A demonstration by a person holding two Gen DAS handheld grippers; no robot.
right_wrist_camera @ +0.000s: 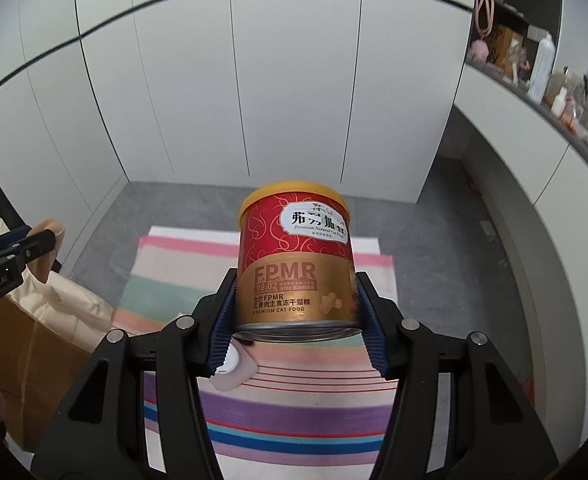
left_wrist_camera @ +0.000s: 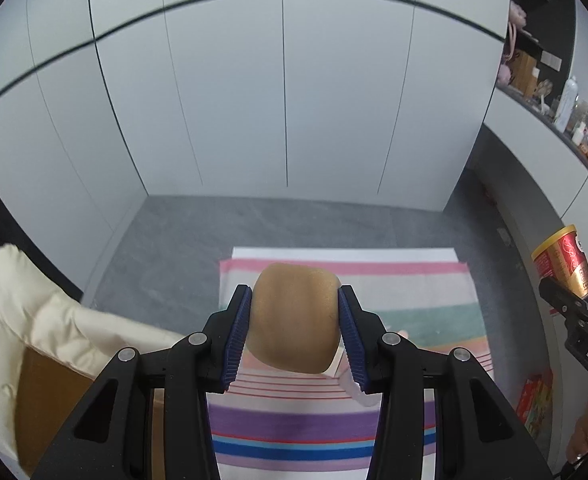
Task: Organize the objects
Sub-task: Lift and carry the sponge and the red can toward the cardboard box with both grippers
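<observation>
Surface: striped multicolour mat (left_wrist_camera: 334, 428) laid on grey stone-look floor (left_wrist_camera: 173, 240), backed by white cabinet doors (left_wrist_camera: 229, 100); cluttered shelf (right_wrist_camera: 554, 92) to the right. Surroundings: cream padded cushion (left_wrist_camera: 33, 320) over a cardboard box (right_wrist_camera: 25, 356) at left, small pink-and-white container (right_wrist_camera: 233, 368) lying on the mat. Held items: left gripper (left_wrist_camera: 294, 332) clamps a tan rounded bun-like object (left_wrist_camera: 298, 316) above the mat; right gripper (right_wrist_camera: 296, 320) clamps a red-and-gold cat food can (right_wrist_camera: 296, 260), upright, above the mat.

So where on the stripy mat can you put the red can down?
The far half of the striped mat, its pink and green stripes toward the white cabinets, lies bare. So do the purple and blue stripes nearest you. The middle left holds a small pink container. Off the mat's left edge, a cardboard box and cream bedding crowd in.
</observation>
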